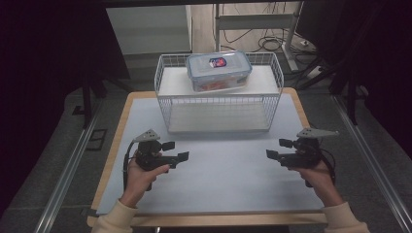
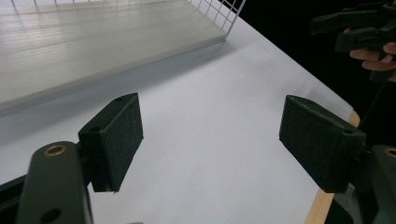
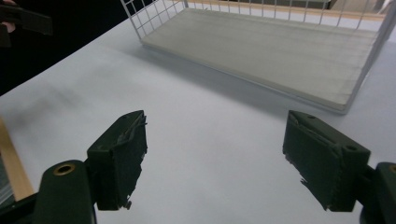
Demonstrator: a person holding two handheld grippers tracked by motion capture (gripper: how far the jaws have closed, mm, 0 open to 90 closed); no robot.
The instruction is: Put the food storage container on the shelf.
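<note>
Hovering low over the table [image 1: 214, 189], left gripper [image 1: 175, 151] and right gripper [image 1: 275, 148] level, facing inward, jaws spread, empty

**Three cameras, one table**

The high view looks forward and down from above the person's side, far enough back to take in the whole table [image 1: 214, 160], the rack [image 1: 218, 92] at its far end and the floor around it.

The left gripper view sits low and close over the sheet, looking between its own pads [image 2: 114, 140] across the table toward the rack's lower shelf [image 2: 102, 42] and the other gripper [image 2: 359, 28].

The right gripper view mirrors it, equally near, facing the same shelf [image 3: 289, 51] from the opposite side. All three views share that shelf and the sheet before it.
</note>
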